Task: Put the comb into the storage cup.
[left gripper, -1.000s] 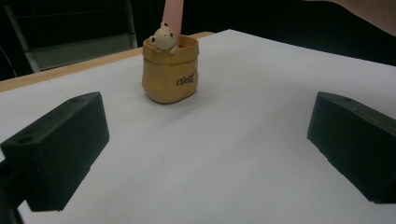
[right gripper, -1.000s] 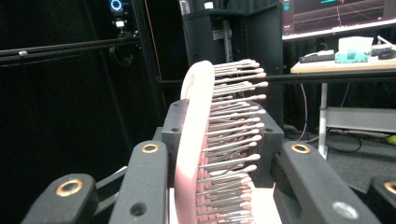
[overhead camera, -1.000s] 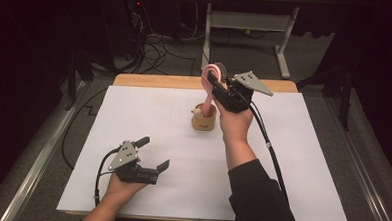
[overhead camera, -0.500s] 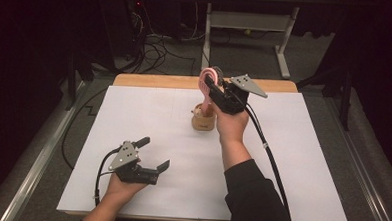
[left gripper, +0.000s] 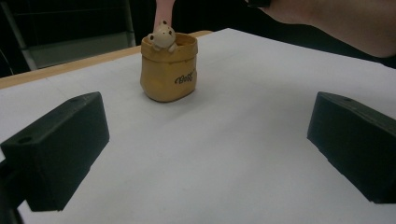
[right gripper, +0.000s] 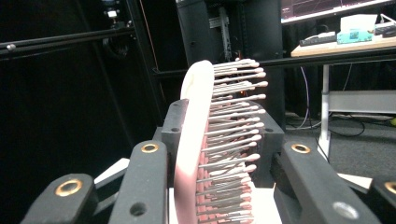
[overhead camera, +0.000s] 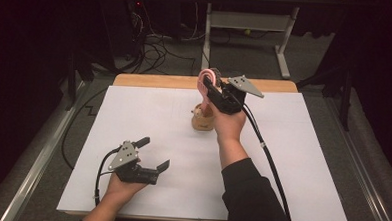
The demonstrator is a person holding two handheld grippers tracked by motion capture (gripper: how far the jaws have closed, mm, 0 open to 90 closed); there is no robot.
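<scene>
Right tongs (overhead camera: 211,87) clamped on a pink hairbrush (overhead camera: 207,81), gripped across the bristled head, as seen close up in the right gripper view (right gripper: 219,154) with the brush (right gripper: 198,140) between the black jaws, pale back to one side and metal pins to the other. Long axis of the brush close to upright, head topmost and pointing up and slightly away toward the far edge of the worktop (overhead camera: 292,159), handle running down toward a small tan pot with a bear figure (overhead camera: 202,118) standing just below; whether the handle end still sits inside the pot hidden by the hand. Left tongs (overhead camera: 153,154) resting low on the near left of the white worktop, jaws spread wide and holding nothing, looking across bare sheet at the pot (left gripper: 169,67) well apart from them, pink handle rising behind the bear. Compared with a second earlier: right hand and brush shifted only slightly, the brush a touch more upright over the pot; left hand and pot unchanged in place.
</scene>
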